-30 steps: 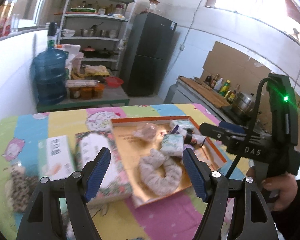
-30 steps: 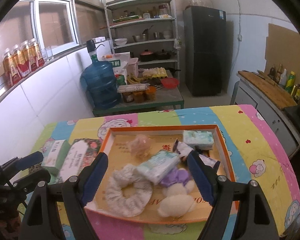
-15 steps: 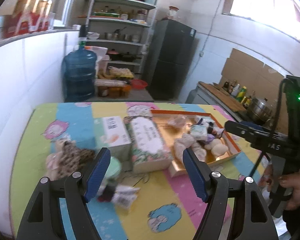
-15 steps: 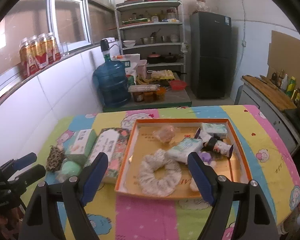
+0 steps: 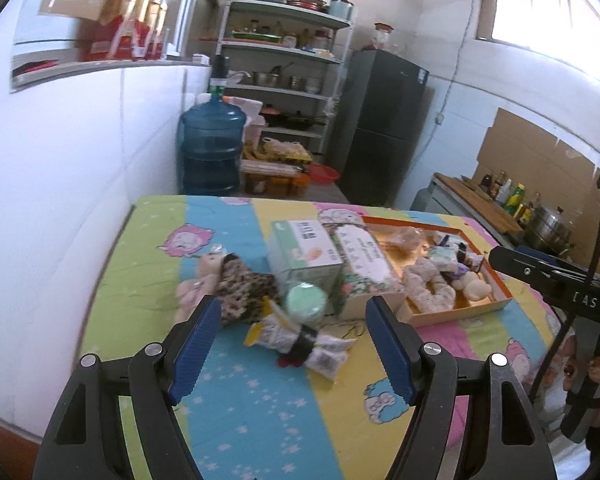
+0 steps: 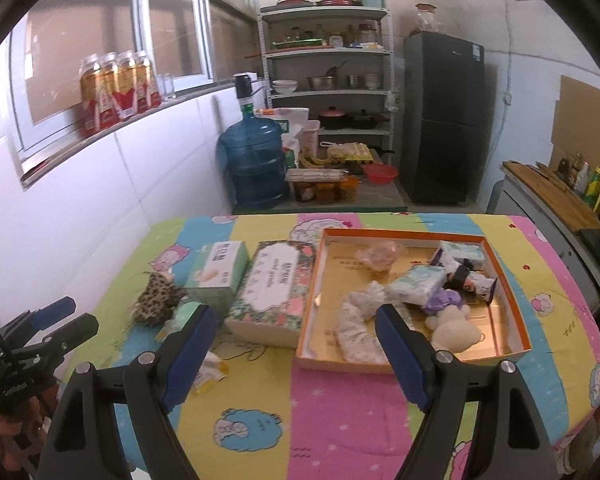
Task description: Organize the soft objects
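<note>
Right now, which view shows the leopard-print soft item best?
The left wrist view: the leopard-print item lies near and central, beside a pink plush toy. The right wrist view shows it smaller, off to the left beside the green tissue box.

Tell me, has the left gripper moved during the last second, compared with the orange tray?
Yes. The left gripper has pulled back and swung left: the orange tray now lies off to its right, and the plastic-wrapped bundle sits between its open fingers.
</note>
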The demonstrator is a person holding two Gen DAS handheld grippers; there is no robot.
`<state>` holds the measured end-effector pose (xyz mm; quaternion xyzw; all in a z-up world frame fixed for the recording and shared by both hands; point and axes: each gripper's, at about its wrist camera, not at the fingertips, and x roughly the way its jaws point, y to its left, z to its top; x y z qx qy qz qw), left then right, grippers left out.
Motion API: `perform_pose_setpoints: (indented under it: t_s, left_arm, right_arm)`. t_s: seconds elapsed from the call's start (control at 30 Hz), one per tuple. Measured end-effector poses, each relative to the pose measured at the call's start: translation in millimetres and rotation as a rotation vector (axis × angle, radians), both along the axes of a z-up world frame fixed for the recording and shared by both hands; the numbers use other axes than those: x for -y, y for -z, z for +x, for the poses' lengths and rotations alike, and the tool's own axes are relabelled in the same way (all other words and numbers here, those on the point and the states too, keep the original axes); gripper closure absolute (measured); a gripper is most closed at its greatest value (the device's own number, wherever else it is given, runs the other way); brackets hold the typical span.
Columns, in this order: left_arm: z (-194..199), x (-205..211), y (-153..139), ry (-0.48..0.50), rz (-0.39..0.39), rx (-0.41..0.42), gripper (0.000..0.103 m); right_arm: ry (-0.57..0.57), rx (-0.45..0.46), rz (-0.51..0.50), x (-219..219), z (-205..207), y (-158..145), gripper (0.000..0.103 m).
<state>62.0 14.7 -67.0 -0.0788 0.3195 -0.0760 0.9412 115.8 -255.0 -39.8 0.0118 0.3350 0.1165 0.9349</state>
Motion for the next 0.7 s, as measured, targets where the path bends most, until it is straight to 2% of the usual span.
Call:
perform_pose_setpoints:
  t_s: [0.23, 0.43, 0.53, 0.7]
  left_arm:
    - [-19, -27, 9, -0.062, 0.022, 0.0, 0.027]
    - [-28, -54, 24, -0.138, 0.0, -0.03, 0.027]
    - [-30, -64, 30, -0.171, -0.006, -0.04, 0.027]
    - [-28, -69, 37, -0.203, -0.005, -0.055, 0.027]
  right_arm:
    - [-0.06, -0.015, -0.013, -28, -8, 5, 0.021]
    - [-0.138, -0.05, -0.018, -52, -5, 22, 0.021]
    - [-0.215, -0.087, -0.019, -69, 0, 39, 0.021]
    - [-0.354, -0.128, -0.088, -99, 13, 67, 0.021]
